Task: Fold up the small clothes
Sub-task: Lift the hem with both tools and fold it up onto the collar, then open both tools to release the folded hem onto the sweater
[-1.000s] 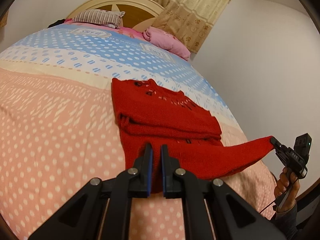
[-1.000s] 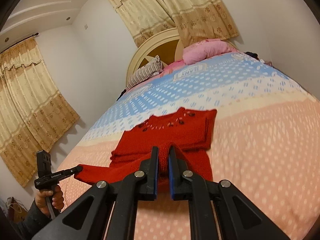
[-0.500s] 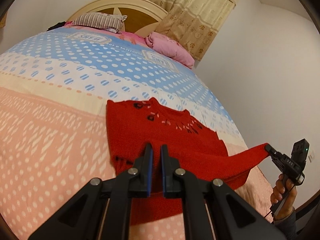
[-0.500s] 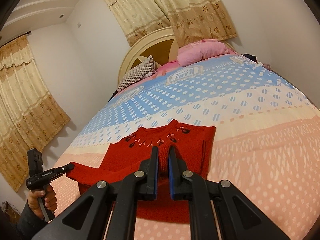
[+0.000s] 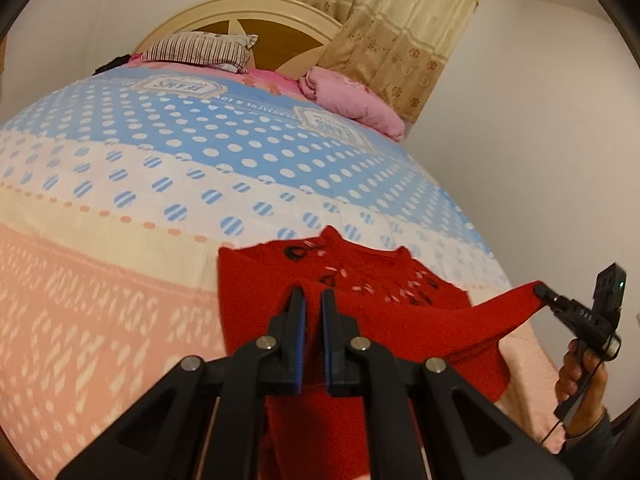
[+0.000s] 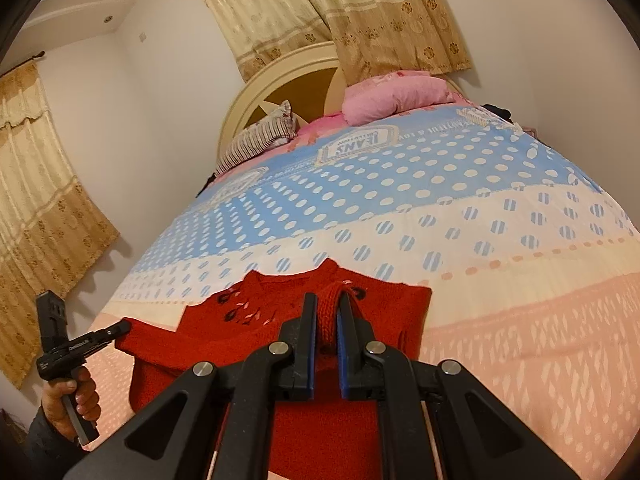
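Note:
A small red knitted sweater (image 5: pixel 404 320) with dark and pink embroidery lies on the bed (image 5: pixel 120 280), its near edge lifted. My left gripper (image 5: pixel 313 300) is shut on one corner of that edge. My right gripper (image 6: pixel 327 308) is shut on the other corner, with a fold of red knit between its fingers (image 6: pixel 310 320). The right gripper also shows in the left wrist view (image 5: pixel 540 291), the left gripper in the right wrist view (image 6: pixel 122 326). The sweater (image 6: pixel 280 320) hangs stretched between them above its collar end.
The bedspread has pink, cream and blue dotted bands. A striped pillow (image 5: pixel 200 46) and a pink quilt (image 5: pixel 352 100) lie by the headboard (image 5: pixel 256 8). Curtains (image 6: pixel 360 12) hang behind. A white wall (image 5: pixel 540 140) runs along the bed's right side.
Both grippers have carried the sweater's near edge up and forward toward the collar. The lower part has lifted off the bed and now covers more of the upper part.

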A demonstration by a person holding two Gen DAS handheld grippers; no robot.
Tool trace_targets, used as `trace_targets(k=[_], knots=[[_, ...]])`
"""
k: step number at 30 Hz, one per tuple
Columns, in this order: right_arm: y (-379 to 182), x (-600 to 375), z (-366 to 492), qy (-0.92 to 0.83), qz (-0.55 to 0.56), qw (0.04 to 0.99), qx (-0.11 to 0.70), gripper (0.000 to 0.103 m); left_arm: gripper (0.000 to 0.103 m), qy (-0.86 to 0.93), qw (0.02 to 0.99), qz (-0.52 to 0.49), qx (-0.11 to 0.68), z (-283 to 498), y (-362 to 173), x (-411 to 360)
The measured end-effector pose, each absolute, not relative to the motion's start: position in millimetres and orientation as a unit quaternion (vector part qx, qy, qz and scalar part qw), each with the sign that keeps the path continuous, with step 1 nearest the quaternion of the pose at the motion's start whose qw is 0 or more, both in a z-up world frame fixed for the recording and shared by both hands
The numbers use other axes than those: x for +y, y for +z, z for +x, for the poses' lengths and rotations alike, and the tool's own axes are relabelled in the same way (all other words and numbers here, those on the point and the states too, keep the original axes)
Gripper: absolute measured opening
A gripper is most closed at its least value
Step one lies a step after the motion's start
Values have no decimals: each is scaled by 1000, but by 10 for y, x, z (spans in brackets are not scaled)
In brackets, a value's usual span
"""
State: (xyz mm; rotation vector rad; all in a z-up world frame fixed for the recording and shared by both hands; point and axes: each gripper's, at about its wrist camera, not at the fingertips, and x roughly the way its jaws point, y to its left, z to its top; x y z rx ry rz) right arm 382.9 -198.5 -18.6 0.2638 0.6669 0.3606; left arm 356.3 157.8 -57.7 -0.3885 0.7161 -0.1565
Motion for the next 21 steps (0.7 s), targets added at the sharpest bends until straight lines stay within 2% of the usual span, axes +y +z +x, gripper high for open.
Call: trace_targets(k=[7, 8, 9, 11, 12, 13, 15, 17, 21], knots=[[-551, -1841, 4351, 146, 110, 914, 362, 8, 8, -47, 914, -148, 374, 3985, -898, 1568], [-617, -1810, 4428, 142, 102, 914, 367, 8, 9, -48, 912, -148, 379, 4039, -965, 1561], [-690, -1782, 4516, 141, 93, 912, 374, 8, 15, -42, 911, -145, 383, 4066, -1003, 1558], [-792, -1794, 4630, 111, 87, 911, 387, 9, 17, 3, 919, -126, 374, 4038, -1010, 1576], [-818, -1832, 4647, 99, 95, 912, 387, 18, 27, 16, 921, -126, 369, 4003, -997, 1605], [-826, -1878, 4629, 95, 106, 912, 384, 41, 34, 19, 921, -132, 365, 3961, -984, 1655], [-823, -1947, 4522, 110, 131, 911, 376, 68, 67, 24, 923, -148, 354, 3818, -953, 1790], [-826, -1927, 4402, 121, 121, 910, 378, 68, 74, 40, 929, -134, 343, 3654, -940, 1861], [-879, -1763, 4202, 149, 99, 899, 400, 68, 77, 35, 920, -89, 381, 3548, -1094, 1782]])
